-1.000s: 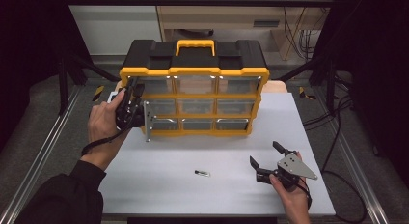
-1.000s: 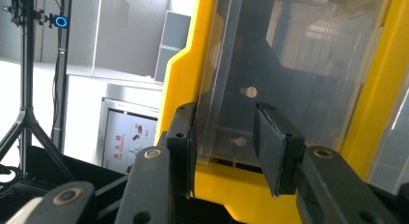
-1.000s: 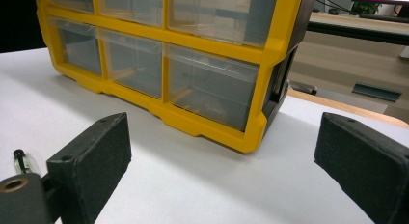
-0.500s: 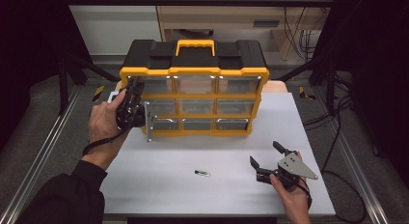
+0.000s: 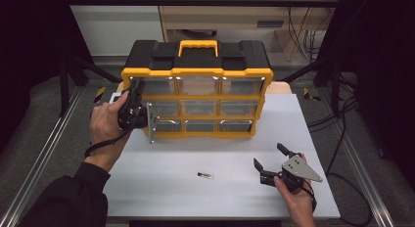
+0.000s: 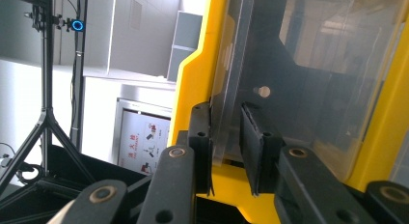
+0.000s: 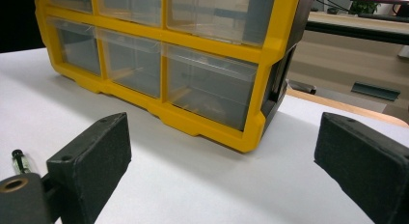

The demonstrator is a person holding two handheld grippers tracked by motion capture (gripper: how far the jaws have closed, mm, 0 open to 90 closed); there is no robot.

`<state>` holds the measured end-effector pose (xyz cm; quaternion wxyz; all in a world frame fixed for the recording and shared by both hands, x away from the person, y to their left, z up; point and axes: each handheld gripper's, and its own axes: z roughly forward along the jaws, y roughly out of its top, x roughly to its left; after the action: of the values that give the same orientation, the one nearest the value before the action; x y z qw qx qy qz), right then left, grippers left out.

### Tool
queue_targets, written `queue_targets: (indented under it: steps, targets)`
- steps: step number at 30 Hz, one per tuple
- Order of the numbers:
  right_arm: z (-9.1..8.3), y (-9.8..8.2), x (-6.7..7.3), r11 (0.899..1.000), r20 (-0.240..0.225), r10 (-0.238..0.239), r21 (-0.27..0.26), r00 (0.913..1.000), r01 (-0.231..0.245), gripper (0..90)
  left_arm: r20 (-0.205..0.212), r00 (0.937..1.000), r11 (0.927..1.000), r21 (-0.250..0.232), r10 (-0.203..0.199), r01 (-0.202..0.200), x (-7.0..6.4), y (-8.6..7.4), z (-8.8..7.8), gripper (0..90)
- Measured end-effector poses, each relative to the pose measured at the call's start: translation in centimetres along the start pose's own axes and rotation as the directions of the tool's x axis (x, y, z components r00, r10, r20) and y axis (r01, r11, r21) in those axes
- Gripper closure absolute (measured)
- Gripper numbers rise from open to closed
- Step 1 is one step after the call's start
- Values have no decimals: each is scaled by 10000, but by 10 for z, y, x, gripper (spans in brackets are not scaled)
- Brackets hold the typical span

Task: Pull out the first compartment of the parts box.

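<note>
The yellow and black drawer cabinet (image 5: 195, 90) stands at the far middle of the white tabletop (image 5: 161, 163), with open room on the near half. At its left edge the left tongs (image 6: 226, 147) have just been closing around the clear front lip of the top-left drawer (image 6: 308, 74); the lip sits between the pads (image 6: 253, 151), which seem to touch it, though the view is too tight to be sure. The drawer is transparent and slightly hazy. The right tongs (image 5: 271, 156) rest at the near right, jaws spread wide and holding nothing. A small dark vial-like piece (image 5: 205, 175) lies alone near the middle. Beyond the tabletop the room is dim, with black frame posts and cables.
</note>
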<state>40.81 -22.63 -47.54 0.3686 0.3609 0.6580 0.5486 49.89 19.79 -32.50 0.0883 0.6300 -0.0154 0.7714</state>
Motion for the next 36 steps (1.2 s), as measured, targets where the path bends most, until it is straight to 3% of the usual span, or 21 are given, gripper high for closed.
queue_targets:
  steps: [23,36]
  targets:
    - [0,0,0,10000,-12,24,-9,10000,-24,61,-287,9993,9996,137,248,-244,-3,2,1,798]
    - [0,-1,0,10000,-20,6,12,10000,-6,62,-306,9992,9997,-8,248,-249,-1,0,-7,812]
